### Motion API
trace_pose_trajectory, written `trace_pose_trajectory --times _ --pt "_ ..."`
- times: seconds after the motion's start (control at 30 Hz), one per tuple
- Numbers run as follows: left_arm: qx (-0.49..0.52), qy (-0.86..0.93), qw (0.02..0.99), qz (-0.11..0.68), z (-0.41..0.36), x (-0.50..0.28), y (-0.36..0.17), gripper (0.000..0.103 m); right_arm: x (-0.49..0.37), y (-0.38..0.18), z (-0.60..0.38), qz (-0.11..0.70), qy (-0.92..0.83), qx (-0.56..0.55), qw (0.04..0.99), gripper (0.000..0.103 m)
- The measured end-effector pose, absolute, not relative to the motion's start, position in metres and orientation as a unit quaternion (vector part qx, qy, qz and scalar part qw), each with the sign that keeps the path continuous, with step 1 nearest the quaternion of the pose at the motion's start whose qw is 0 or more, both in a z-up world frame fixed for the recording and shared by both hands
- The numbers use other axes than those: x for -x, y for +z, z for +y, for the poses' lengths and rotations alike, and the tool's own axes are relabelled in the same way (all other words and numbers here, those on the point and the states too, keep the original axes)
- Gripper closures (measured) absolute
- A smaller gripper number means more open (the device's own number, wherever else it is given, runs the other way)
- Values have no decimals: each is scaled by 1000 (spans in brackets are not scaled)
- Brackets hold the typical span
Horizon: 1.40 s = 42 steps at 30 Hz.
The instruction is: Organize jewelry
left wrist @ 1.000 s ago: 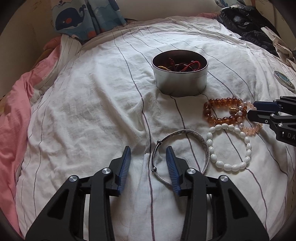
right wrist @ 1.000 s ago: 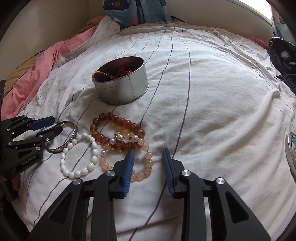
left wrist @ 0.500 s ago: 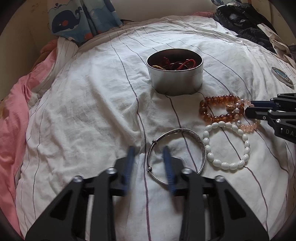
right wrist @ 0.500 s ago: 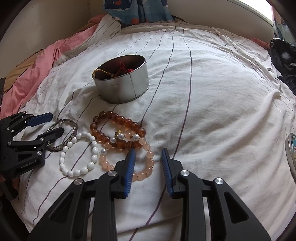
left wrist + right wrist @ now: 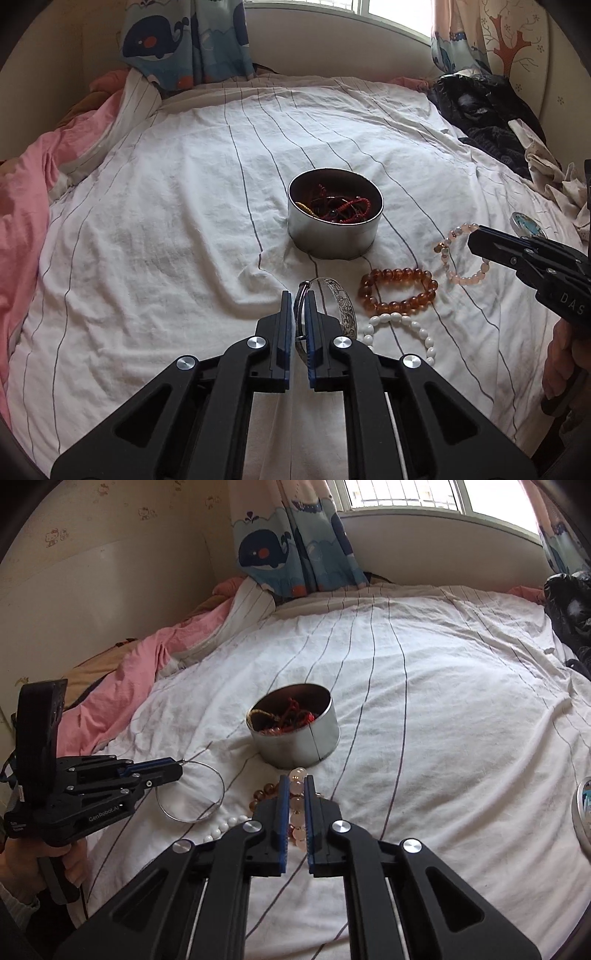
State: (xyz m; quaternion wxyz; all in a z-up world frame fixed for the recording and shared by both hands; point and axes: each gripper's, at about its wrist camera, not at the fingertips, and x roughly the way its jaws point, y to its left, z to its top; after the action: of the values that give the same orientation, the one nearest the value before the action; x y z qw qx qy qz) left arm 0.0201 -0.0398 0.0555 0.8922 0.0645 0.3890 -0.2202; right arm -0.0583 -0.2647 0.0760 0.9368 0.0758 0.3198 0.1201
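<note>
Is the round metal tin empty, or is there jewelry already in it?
Not empty. The lidless round metal tin stands upright on the striped white sheet, holding a tangle of red cord bracelets.

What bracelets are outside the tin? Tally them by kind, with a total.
Silver bangle: 1
Pink bead bracelet: 1
Amber bead bracelet: 1
White bead bracelet: 1
Total: 4

Soft daylight from the blown-out window [image 5: 406, 494], sharp centres, dark fisheye-bent corners, faint shadows.
</note>
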Motion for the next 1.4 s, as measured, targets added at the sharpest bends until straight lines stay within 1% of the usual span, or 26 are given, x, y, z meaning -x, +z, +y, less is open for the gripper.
trace_pose_trajectory --times 0.13,0.33,0.4,0.53,0.63,0.7,0.77,0.9,0.93,0.97,1.0,1.1,1.3,1.4 --pt "-52 -220 896 381 -39 -21 63 97 58 85 -268 302 125 -88 941 95" --pt "-33 -218 899 377 -35 -23 74 96 52 87 -267 307 130 -88 939 95" --pt "-51 -205 906 366 -34 -21 79 96 52 86 -267 306 132 -89 938 95" --pt "-55 -211 906 362 -33 -25 87 97 54 86 -265 305 137 -89 938 95" --pt "-69 -244 888 383 -41 -31 81 96 55 86 -266 305 140 -92 937 95" --pt "-92 -266 871 401 -50 -35 68 93 55 85 -267 308 140 -93 936 95" --pt "-129 -257 863 417 -57 -38 46 78 55 84 -267 311 140 -95 935 95" --pt "-147 -237 846 454 -53 -41 8 77 55 84 -266 312 141 -95 935 95" --pt "-146 -239 847 453 -52 -39 7 79 55 84 -266 312 141 -96 934 95" --pt "-151 -238 846 453 -52 -39 9 93 55 84 -266 313 142 -96 934 95" --pt "-155 -241 845 452 -53 -38 12 97 55 84 -266 313 143 -96 934 95" --pt "-146 -247 854 434 -54 -32 28 97 56 86 -265 308 144 -95 935 95" --pt "-67 -259 877 399 -52 -31 66 97 59 96 -266 284 153 -105 941 95" --pt "-46 -260 886 382 -57 -35 76 97 57 103 -266 273 161 -109 942 95"
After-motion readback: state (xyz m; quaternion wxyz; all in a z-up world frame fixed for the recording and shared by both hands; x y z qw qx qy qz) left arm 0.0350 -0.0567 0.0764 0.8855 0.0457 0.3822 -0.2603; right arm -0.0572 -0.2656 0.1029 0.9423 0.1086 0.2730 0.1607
